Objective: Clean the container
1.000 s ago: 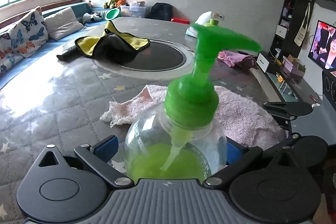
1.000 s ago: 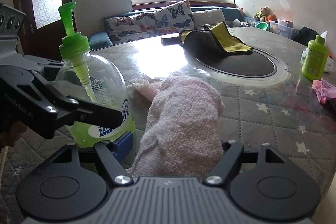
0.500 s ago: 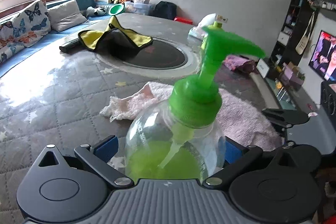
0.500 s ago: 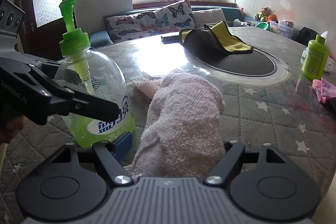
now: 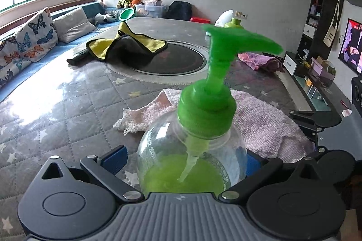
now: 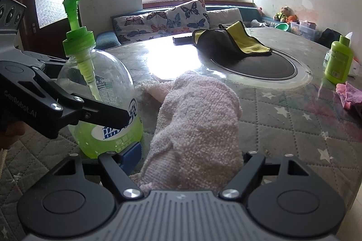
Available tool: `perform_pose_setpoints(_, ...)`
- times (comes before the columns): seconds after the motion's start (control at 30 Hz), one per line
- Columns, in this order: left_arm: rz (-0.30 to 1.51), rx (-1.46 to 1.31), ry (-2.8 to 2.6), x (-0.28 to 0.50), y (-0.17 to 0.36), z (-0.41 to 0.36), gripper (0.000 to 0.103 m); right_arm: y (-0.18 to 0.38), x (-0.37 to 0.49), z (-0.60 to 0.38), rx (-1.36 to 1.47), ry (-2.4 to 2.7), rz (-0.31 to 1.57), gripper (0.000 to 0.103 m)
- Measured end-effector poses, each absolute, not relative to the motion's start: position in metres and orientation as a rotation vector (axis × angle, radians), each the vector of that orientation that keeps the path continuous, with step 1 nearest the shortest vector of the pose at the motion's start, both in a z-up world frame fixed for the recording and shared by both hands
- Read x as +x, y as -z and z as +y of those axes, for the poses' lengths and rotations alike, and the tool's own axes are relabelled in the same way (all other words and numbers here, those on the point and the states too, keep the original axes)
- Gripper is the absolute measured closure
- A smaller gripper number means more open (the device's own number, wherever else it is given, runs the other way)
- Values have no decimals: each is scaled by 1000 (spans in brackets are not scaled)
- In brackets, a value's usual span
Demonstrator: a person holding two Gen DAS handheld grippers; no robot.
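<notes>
Left gripper (image 5: 185, 159): mine, set around the lower body of the pump bottle (image 5: 192, 159); its jaws are closing, with a blue pad showing on each side of the bottle, the left pad a little off the glassy wall, so I read it as not clamped yet

Pump bottle: clear, with green liquid in the bottom and a green pump head; it stands upright on the desk (image 5: 67, 105), at the left of my right view (image 6: 99, 105), where the left gripper's black finger crosses its label

Pink towel (image 6: 194, 128): bunched between my right gripper's fingers and lying just beside the bottle; in the left view it spreads behind the bottle (image 5: 260, 119)

Right gripper (image 6: 192, 161): jaws opening, the towel heaped between them; the right pad is hidden by the cloth, so I cannot tell whether it still pinches

Yellow-and-grey cloth (image 6: 230, 42): further back, draped over the edge of the dark round inset (image 6: 255, 69)

Small green bottle (image 6: 338, 60): upright at the far right of the desk, a purple-pink rag (image 6: 348, 94) near it
</notes>
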State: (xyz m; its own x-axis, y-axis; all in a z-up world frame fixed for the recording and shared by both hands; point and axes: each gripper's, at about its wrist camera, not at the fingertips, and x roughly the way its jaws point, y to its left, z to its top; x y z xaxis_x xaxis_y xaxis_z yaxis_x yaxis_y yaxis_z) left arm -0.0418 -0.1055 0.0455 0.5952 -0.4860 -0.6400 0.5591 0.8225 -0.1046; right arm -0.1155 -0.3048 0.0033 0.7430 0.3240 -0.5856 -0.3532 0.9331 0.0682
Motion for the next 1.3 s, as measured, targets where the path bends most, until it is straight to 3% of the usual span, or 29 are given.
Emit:
perform_pose_setpoints(0.17, 714, 105, 634, -44, -48, -106, 14, -2, -116, -305, -47, -368, 634, 23)
perform_pose_setpoints(0.67, 691, 143, 643, -49, -48, -108, 14, -1, -116, -306, -46, -355, 638, 23)
perform_pose_setpoints(0.87, 679, 172, 630, -54, -47, -108, 7, -1, -116, -306, -48, -358, 638, 23)
perform_pose_setpoints(1.03, 695, 149, 652, -52, -46, -104, 14, 0, -116, -306, -42, -356, 638, 20)
perform_pose_setpoints(1.3, 686, 149, 651, -53, -47, -104, 15, 0, -116, -305, -45, -351, 640, 22)
